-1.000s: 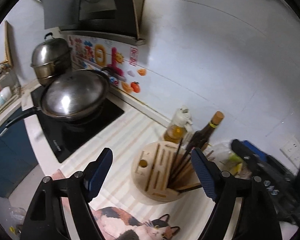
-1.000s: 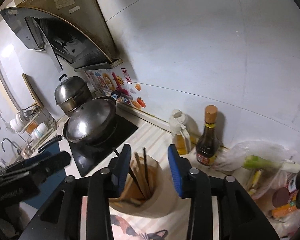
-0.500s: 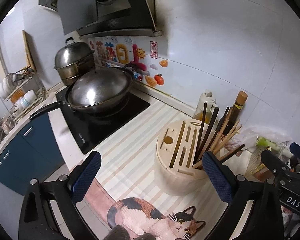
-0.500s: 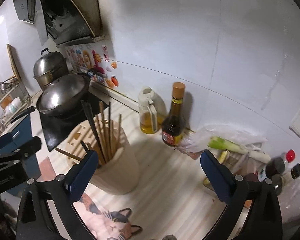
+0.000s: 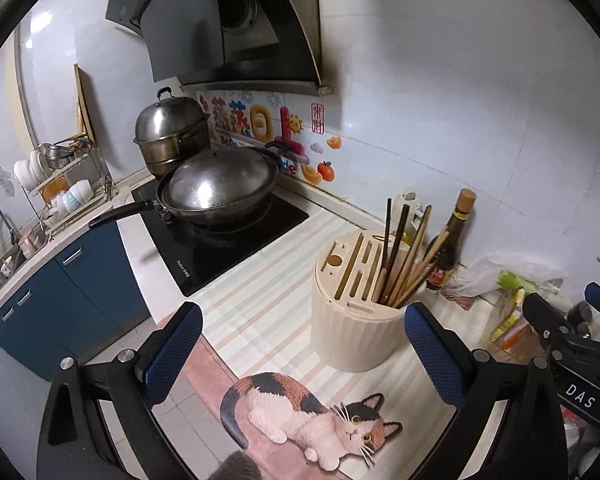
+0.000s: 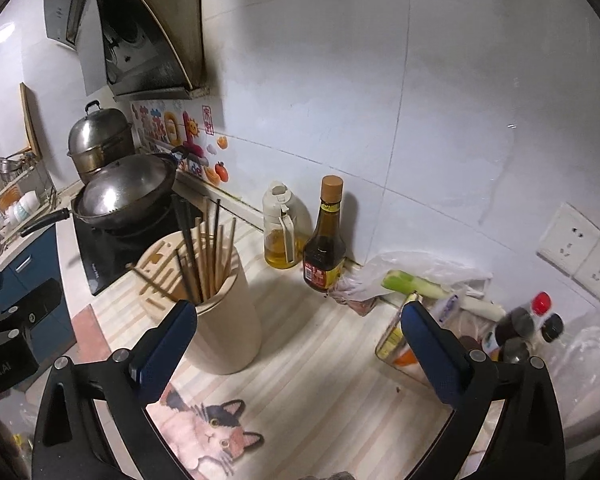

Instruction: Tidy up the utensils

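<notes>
Both sets of jaws are spread wide, nothing in them: left gripper [image 5: 302, 354], right gripper [image 6: 298, 346]. Striped countertop [image 5: 260, 304] with a cat mat [image 5: 312, 416], a shiny steel wok [image 5: 220, 184], then the ribbed cream holder [image 5: 356, 320] standing near the left gripper, with slim wood and dark chopsticks [image 5: 404, 260] poking out upright and fanned.

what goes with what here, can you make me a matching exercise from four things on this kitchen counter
Things:
1. chopsticks
2. wok
3. dark sauce bottle
4. left gripper

States or places:
a. on the black cooktop
b. open, holding nothing
c. standing in the cream holder
d. by the wall, beside the oil jug

Pairs: 1-c, 2-a, 3-d, 4-b
</notes>
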A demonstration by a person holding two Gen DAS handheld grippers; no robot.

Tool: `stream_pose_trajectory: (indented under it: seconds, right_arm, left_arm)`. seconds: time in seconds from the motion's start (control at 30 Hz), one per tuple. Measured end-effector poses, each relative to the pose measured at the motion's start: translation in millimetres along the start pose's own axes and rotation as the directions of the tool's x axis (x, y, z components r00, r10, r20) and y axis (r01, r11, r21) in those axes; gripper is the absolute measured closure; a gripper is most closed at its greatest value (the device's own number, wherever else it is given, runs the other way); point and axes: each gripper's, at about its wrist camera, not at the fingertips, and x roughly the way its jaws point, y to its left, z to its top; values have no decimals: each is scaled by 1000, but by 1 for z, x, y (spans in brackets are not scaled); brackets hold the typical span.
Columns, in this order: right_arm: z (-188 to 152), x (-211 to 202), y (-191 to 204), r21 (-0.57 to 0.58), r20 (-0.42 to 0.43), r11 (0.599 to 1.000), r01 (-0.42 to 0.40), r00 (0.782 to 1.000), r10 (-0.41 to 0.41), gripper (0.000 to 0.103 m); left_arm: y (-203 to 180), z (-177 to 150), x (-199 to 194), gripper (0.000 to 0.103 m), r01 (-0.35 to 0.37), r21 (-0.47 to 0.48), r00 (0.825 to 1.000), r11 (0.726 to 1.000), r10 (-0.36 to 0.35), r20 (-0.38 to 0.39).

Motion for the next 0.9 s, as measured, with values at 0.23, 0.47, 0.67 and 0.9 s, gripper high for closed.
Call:
stream_pose_trajectory:
  seconds: [0.23,0.47,0.67,0.9]
  right_arm:
    - [-17,-74,12,-2,61,1000,29,998,-29,0]
    - [-44,-150,25,29,85,999,39,996,-42,0]
    - [-64,-205,27,46,121,997,57,991,-63,0]
    - [-76,-244,22,51,156,996,73,985,-81,0]
  left_arm:
    - [18,-14,-66,0,28,3,996,1000,-28,79]
    - [39,-36,-126,0,65,21,992,998,-67,109]
    - [47,-53,-166,0,89,29,988,996,-92,126]
    - [47,-67,-188,0,91,27,988,995,-94,119]
